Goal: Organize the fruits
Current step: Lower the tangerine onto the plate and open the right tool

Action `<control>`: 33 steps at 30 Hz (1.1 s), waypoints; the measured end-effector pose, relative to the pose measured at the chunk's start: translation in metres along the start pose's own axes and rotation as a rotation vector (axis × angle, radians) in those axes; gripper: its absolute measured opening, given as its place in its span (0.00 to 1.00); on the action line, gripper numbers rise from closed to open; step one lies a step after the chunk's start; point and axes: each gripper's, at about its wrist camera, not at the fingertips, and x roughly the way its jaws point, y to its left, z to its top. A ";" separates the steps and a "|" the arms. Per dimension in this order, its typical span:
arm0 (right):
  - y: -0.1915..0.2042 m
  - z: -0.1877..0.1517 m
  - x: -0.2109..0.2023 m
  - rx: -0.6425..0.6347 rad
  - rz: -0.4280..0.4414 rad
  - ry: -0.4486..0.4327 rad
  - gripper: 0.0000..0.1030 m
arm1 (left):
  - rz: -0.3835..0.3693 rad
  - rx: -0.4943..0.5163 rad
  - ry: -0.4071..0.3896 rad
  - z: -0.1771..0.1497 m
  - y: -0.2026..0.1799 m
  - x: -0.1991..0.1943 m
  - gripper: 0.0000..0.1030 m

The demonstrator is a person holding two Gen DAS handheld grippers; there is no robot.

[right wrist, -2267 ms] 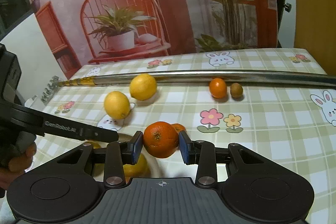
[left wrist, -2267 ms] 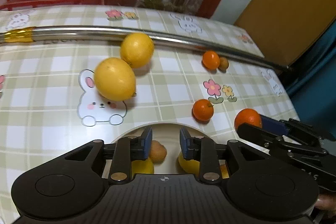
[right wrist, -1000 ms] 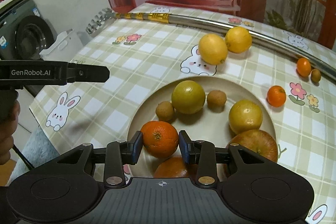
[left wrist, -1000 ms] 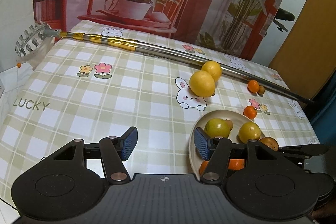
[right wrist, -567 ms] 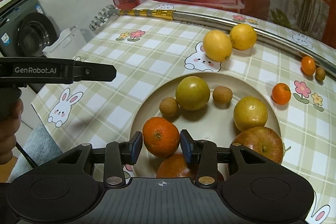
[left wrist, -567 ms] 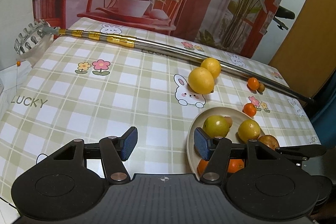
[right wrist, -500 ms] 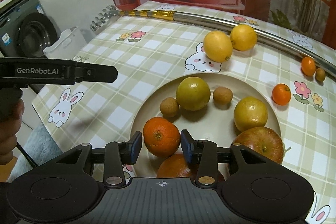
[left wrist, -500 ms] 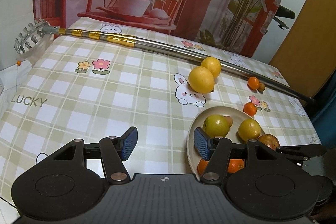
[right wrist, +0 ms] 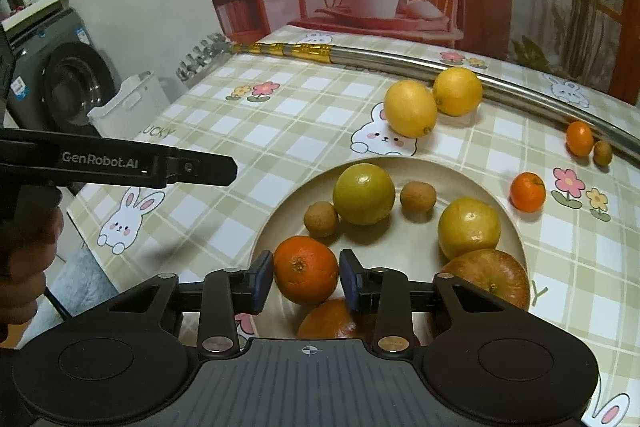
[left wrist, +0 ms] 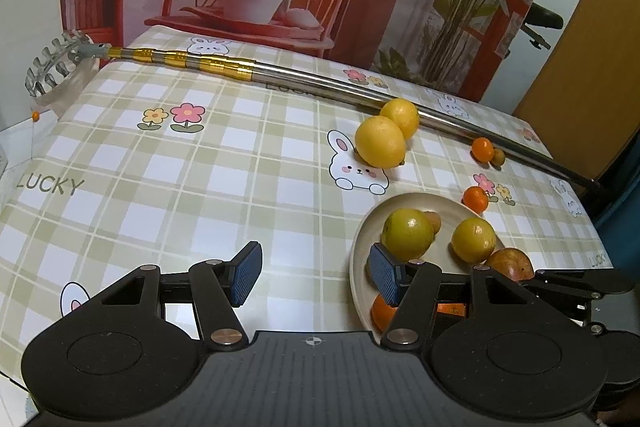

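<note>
A beige plate (right wrist: 400, 243) holds a greenish citrus (right wrist: 364, 193), a yellow citrus (right wrist: 468, 227), an apple (right wrist: 488, 277), two small brown fruits (right wrist: 321, 219) and an orange (right wrist: 332, 319) at its near rim. My right gripper (right wrist: 306, 281) is shut on a second orange (right wrist: 306, 275), low over the plate's near left part, right above the first. My left gripper (left wrist: 314, 267) is open and holds nothing. It hovers over the tablecloth, its right finger at the plate's (left wrist: 360, 247) left rim. Two lemons (right wrist: 410, 113) and three small fruits (right wrist: 528, 191) lie on the cloth beyond.
A long metal pole (right wrist: 400, 61) with a rake head lies across the far side of the table. The table's left edge drops toward a white bin (right wrist: 128, 107) and a washing machine (right wrist: 68, 83). A hand (right wrist: 24, 259) holds the left gripper's handle.
The right gripper brought the orange from over the table down into the plate, and its pads have eased slightly. The left gripper opened wide and drew back to the plate's left.
</note>
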 end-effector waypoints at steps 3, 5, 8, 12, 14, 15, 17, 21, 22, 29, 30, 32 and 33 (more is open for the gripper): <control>0.003 -0.001 0.001 -0.024 0.011 0.014 0.31 | -0.005 -0.003 0.006 0.000 -0.001 0.001 0.60; 0.007 -0.003 0.002 -0.043 0.018 0.025 0.31 | -0.008 -0.006 0.010 0.000 -0.001 0.002 0.60; 0.008 -0.004 0.003 -0.050 0.025 0.025 0.31 | -0.007 0.000 0.013 -0.001 -0.003 0.004 0.60; 0.006 -0.004 0.005 -0.041 0.022 0.027 0.31 | -0.005 0.009 0.016 0.000 -0.004 0.005 0.60; 0.007 -0.004 0.004 -0.046 0.018 0.026 0.32 | -0.003 0.007 0.016 0.000 -0.004 0.004 0.60; 0.007 -0.004 0.004 -0.048 0.013 0.024 0.32 | -0.002 0.004 0.015 0.000 -0.003 0.004 0.60; 0.007 -0.004 0.002 -0.049 0.005 0.014 0.33 | 0.000 0.000 0.015 0.000 -0.003 0.004 0.60; 0.004 -0.004 -0.002 -0.037 -0.003 -0.003 0.33 | 0.005 -0.002 0.014 -0.001 -0.003 0.004 0.60; 0.003 -0.004 -0.003 -0.035 -0.009 -0.012 0.33 | 0.006 -0.002 0.014 -0.001 -0.003 0.003 0.60; -0.009 -0.003 -0.011 0.015 -0.049 -0.072 0.33 | 0.009 0.001 0.017 -0.001 -0.005 0.003 0.60; -0.012 -0.002 -0.012 0.022 -0.053 -0.080 0.33 | 0.010 0.003 0.017 -0.001 -0.005 0.003 0.60; -0.015 -0.002 -0.014 0.032 -0.059 -0.091 0.33 | 0.012 0.008 0.018 -0.001 -0.007 0.003 0.60; -0.017 -0.002 -0.014 0.036 -0.061 -0.096 0.33 | 0.012 0.010 0.018 -0.001 -0.007 0.004 0.60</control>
